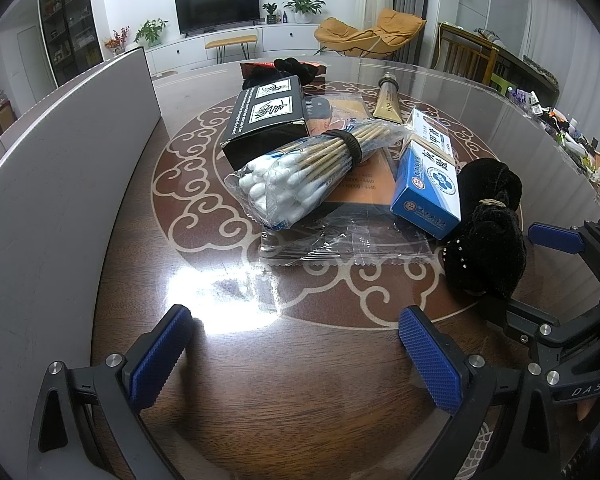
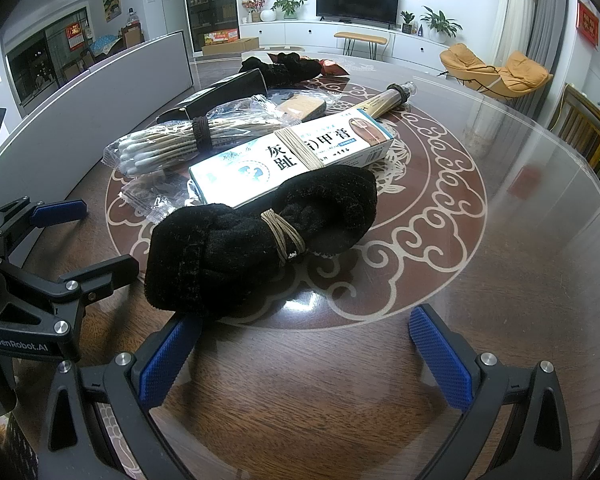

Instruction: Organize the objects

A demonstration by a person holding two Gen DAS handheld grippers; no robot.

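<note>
A pile of objects lies on the patterned table. A bag of cotton swabs (image 1: 300, 168) (image 2: 168, 144) bound by a black band leans on a black box (image 1: 264, 120) (image 2: 220, 92). A blue-white medicine box (image 1: 428, 172) (image 2: 292, 156) wrapped with a rubber band lies beside a black velvet cloth roll (image 1: 488, 224) (image 2: 260, 236) tied with rubber bands. A gold tube (image 1: 388, 100) (image 2: 388, 100) lies behind. My left gripper (image 1: 296, 356) is open and empty, short of the pile. My right gripper (image 2: 304, 356) is open and empty, its left finger (image 2: 168, 356) close to the cloth roll.
A grey panel (image 1: 60, 184) (image 2: 92, 108) stands along the table's left side. An empty clear wrapper (image 1: 340, 240) lies in front of the swabs. An orange booklet (image 1: 364, 176) lies under the pile. More black cloth (image 2: 284, 66) lies at the far edge.
</note>
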